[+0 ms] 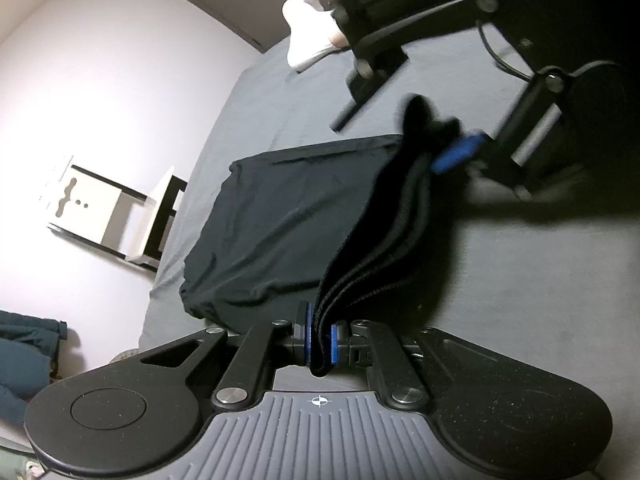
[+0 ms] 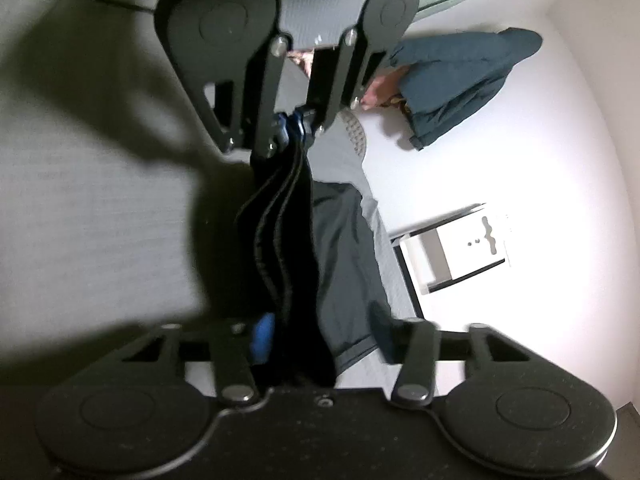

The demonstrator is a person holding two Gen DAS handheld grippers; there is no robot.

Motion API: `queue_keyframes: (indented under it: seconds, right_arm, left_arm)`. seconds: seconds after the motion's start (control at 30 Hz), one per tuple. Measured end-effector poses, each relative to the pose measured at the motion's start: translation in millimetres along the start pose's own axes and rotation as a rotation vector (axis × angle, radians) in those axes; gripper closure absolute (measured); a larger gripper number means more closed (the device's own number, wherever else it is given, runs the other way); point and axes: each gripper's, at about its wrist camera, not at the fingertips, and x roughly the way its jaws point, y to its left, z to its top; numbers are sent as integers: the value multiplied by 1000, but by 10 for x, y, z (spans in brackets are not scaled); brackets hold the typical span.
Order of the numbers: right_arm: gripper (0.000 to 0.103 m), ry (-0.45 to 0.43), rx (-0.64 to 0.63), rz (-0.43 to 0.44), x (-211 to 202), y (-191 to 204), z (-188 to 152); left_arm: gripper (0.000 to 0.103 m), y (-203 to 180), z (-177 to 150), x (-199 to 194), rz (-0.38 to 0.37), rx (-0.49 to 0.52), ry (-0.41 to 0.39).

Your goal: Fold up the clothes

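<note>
A dark navy garment (image 1: pixel 280 216) lies folded on the grey bed sheet (image 1: pixel 520 288), with its ribbed edge lifted and stretched between both grippers. At the bottom of the left wrist view, my left gripper (image 1: pixel 319 344) is shut on one end of that edge; it also shows in the right wrist view as the left gripper (image 2: pixel 294 128). My right gripper (image 2: pixel 322 334) stands open. Its blue pad (image 2: pixel 262 336) touches the cloth's side and the other finger (image 2: pixel 384 332) is well apart from it. The garment (image 2: pixel 296 260) runs between the fingers. The right gripper (image 1: pixel 448 146) is blurred.
A person's foot in a white sock (image 1: pixel 308 32) rests on the bed behind the garment. A white stool (image 1: pixel 108 208) stands beside the bed on the pale floor. A teal jacket (image 1: pixel 24 352) lies on the floor near the bed's edge.
</note>
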Motion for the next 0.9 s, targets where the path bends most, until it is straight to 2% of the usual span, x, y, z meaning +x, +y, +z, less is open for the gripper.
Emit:
queue_keyframes:
  seconds: [0.07,0.1,0.27,0.4,0.57,0.63,0.7,0.73,0.8,0.9]
  right_arm:
    - [92,33,3,49,46,-15,-19]
    - [94,37,1,68,85,-28,-28]
    - [96,7,3,145,-45,-131,-59]
    - [96,-32,-13,214,-207,-183,-45]
    - [96,-68,-30,450,-509,-123,79]
    - [96,-83,-21,564,-606,-127,126]
    - [96,-97,3,696,-678,-199,165]
    - [96,-96,22,741,-675,-258,180]
    - [96,-100,73,808,-627,-410,191]
    - [96,-83,186,849,-461,-708,171]
  left_arm:
    - [95,-8,5,-15,-2,2,-5]
    - [95,-23,6,-31,-3,5,-10]
    - [95,-170,-19,-117,0,106,-27]
    - [95,-312,-115,-296,-35,169,-21]
    - [95,-454,-200,-626,-184,229,12]
    - [95,-514,-240,-766,-274,285,23]
    - [95,-518,-241,-881,-391,300,34]
    - [95,-498,-234,-910,-424,303,39]
    - [95,-429,-202,-960,-460,303,36]
    - [95,-228,-136,-938,-479,259,31]
